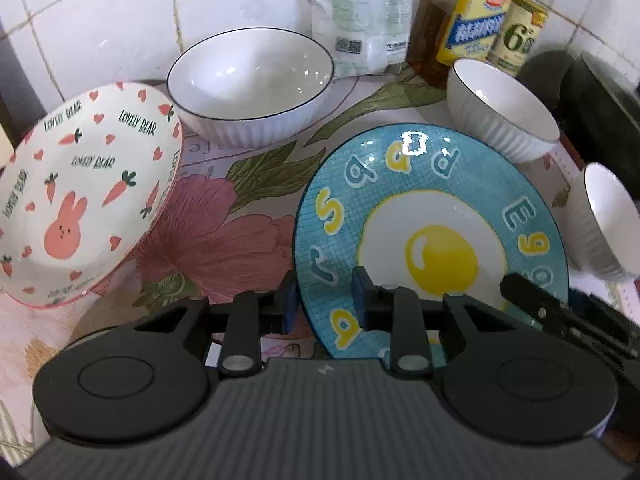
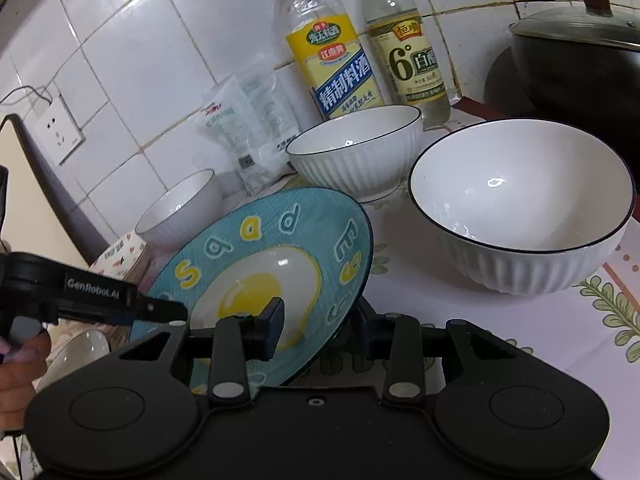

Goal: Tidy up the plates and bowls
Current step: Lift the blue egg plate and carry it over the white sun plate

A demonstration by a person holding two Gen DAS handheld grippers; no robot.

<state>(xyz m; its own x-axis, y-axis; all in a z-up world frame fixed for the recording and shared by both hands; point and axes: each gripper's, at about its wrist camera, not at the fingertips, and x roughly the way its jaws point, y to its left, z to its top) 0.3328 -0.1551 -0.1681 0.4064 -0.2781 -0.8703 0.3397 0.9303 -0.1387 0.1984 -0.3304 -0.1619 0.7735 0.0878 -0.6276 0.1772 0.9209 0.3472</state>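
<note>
Both tongs clamp the egg plate (image 1: 432,216): left gripper (image 1: 326,304) and right gripper (image 2: 316,322) on opposite rims, probably to lift it level.

The small white bowl (image 1: 608,220) is cut off at the right edge.

Glossy ceramic egg plate (image 1: 432,216), matt floral tablecloth (image 1: 224,240)

- A home kitchen counter, backed by a white tiled wall (image 2: 132,52).
- Cooking-wine bottle (image 2: 320,48) and vinegar bottle (image 2: 408,52) stand against that wall.
- A lidded black pot (image 2: 580,64) sits right of the bottles.
- A wall socket (image 2: 60,128) is mounted on the tiles, far left.
- A floral cloth (image 1: 208,236) covers the counter below the wall.
</note>
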